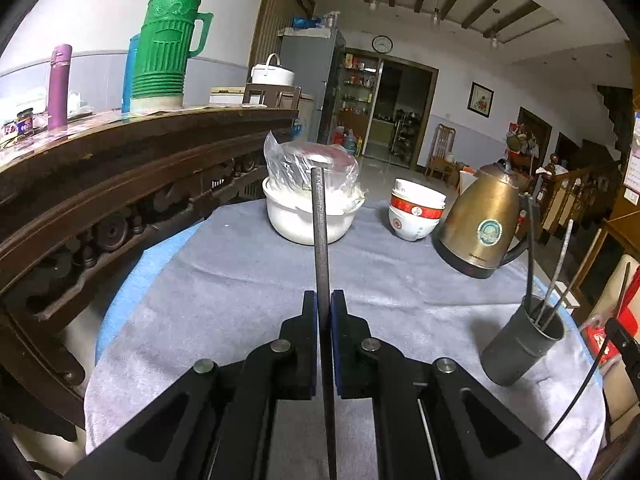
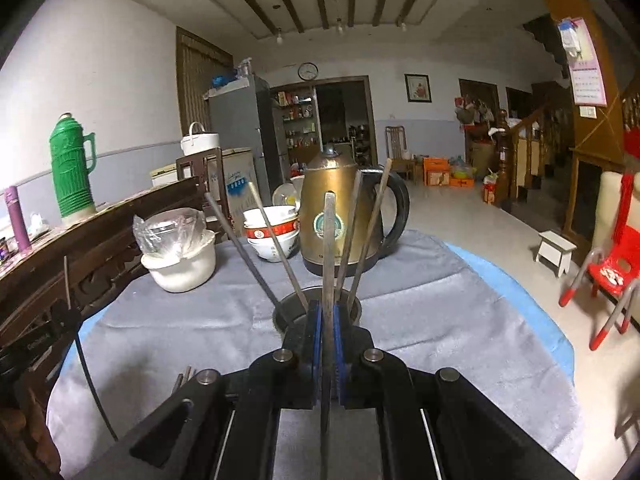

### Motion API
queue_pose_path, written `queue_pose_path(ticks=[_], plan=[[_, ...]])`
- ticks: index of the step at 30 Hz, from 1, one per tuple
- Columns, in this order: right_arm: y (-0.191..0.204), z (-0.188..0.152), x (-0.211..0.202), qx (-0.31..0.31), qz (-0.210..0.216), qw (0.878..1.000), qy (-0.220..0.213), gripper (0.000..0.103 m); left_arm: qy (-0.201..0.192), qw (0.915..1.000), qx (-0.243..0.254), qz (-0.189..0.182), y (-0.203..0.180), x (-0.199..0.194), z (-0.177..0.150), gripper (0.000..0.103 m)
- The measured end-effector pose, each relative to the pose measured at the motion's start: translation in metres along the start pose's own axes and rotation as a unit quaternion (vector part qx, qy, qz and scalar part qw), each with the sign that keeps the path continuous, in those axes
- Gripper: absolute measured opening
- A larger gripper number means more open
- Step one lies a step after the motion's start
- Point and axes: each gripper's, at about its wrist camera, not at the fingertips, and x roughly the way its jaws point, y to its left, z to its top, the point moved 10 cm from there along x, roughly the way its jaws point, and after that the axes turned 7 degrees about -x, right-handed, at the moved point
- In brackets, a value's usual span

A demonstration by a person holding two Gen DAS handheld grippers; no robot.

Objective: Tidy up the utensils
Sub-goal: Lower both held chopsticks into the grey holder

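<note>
Above the cloth-covered bench [image 1: 240, 280], the left claw [image 1: 324, 300] and right claw [image 2: 328, 312] each clamp one thin chopstick [image 1: 320, 220] mid-shaft; light, rigid, probably slippery, bound for the dark cup [image 1: 520, 348].

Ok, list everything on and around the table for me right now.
Dark grey utensil cup: one, table's right edge, four chopsticks inside.
Brass electric kettle: one, behind cup.
Red-and-white bowls: one stack, centre back.
White bowl under plastic wrap: one, back left.
Green thermos: one, wooden sideboard.
Purple flask: one, sideboard.
Grey cloth: one, covering table.
Left tongs: shut on grey chopstick.
Right tongs: shut on another chopstick.
</note>
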Motion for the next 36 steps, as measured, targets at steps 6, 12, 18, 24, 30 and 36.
queue_pose_path(ticks=[6, 12, 18, 24, 30, 36], plan=[[0.005, -0.005, -0.036, -0.006, 0.013, 1.0, -0.009, 0.006, -0.01, 0.9998, 0.003, -0.016, 0.009, -0.041, -0.003, 0.007], [-0.003, -0.016, -0.065, 0.013, 0.021, 1.0, -0.004, 0.006, -0.005, 0.9994, -0.008, -0.032, 0.018, -0.071, -0.012, 0.008], [-0.011, -0.023, -0.079, 0.031, 0.021, 0.999, 0.0, 0.006, -0.002, 0.9991, -0.008, -0.042, 0.016, -0.088, -0.019, 0.007], [-0.013, -0.029, -0.09, 0.04, 0.022, 0.999, 0.002, 0.006, 0.0, 0.999, -0.007, -0.044, 0.014, -0.094, -0.023, 0.007], [-0.014, -0.032, -0.093, 0.041, 0.023, 0.999, 0.001, 0.006, 0.003, 0.9988, -0.011, -0.048, 0.013, -0.099, -0.025, 0.007], [-0.015, -0.021, -0.097, 0.049, 0.028, 0.998, -0.012, 0.006, -0.003, 0.9982, -0.018, -0.058, 0.007, -0.102, -0.015, 0.007]])
